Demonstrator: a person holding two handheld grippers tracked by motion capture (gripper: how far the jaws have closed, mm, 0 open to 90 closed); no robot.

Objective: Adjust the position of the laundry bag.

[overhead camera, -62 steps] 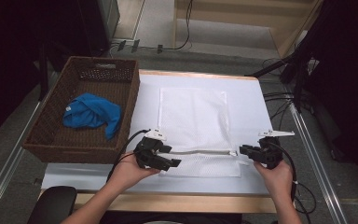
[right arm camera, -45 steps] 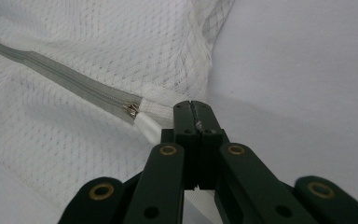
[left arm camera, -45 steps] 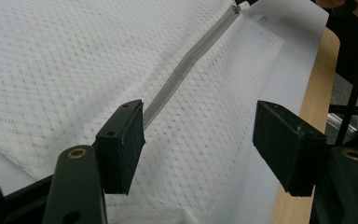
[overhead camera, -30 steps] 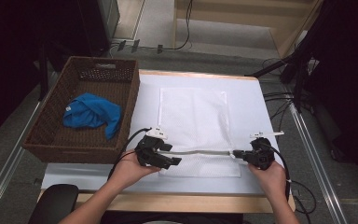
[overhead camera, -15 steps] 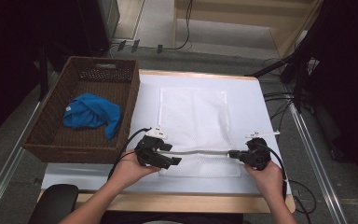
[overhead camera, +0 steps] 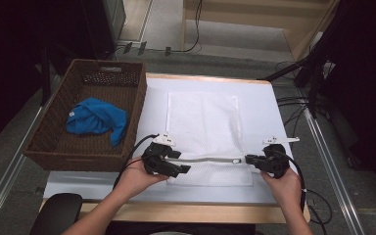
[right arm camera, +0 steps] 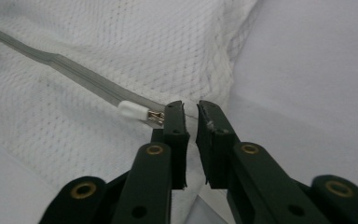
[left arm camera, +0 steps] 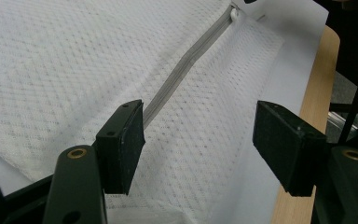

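Lying flat on the white table cover (overhead camera: 269,112), just right of the wicker basket (overhead camera: 58,142): a white mesh laundry bag (overhead camera: 203,122), its grey zipper (overhead camera: 210,159) running across near the person's edge. Left gripper (overhead camera: 169,166) at the zipper's left end, jaws released and standing wide apart; in the left gripper view the mesh laundry bag (left arm camera: 65,60) lies beneath them, the grey zipper (left arm camera: 186,65) passing beside one pad, no clamping visible. Right gripper (overhead camera: 254,160) at the zipper's right end, jaws just been opening, now a narrow gap between the pads with nothing pinched. In the right gripper view, fingertips (right arm camera: 175,116) just beside the white zipper pull (right arm camera: 133,111), touching its metal link or nearly so. Crumpled in the basket: a blue cloth (overhead camera: 95,120)
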